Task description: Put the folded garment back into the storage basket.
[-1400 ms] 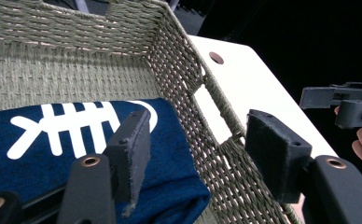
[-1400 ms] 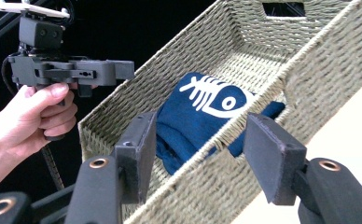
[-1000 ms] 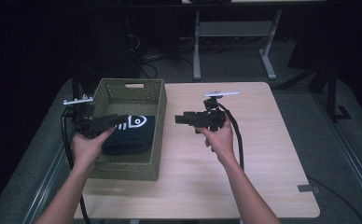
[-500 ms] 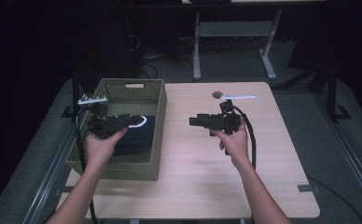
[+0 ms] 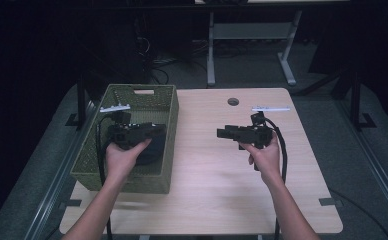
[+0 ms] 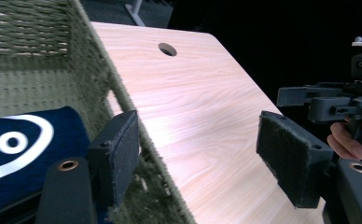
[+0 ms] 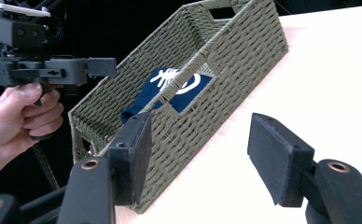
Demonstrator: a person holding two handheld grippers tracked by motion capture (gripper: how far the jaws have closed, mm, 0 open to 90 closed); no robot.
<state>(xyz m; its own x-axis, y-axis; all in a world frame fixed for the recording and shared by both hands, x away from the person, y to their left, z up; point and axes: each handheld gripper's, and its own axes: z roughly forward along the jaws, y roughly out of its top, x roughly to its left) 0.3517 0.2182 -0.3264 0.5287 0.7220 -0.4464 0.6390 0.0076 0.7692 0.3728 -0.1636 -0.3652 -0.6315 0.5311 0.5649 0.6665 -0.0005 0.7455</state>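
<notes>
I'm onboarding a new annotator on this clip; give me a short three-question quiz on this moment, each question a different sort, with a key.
1. True or false: the left gripper is clamped on the dark blue cloth.
2. Multiple choice: where does the cloth lie? A) on the bare table B) inside the green woven basket C) between the right gripper's jaws
3. Fill in: in the high view, the right gripper hangs over the ____.

Key:
1. False; its jaws stand wide apart, one over the basket and one over the tabletop.
2. B.
3. Table; it is open and holds nothing.
</notes>
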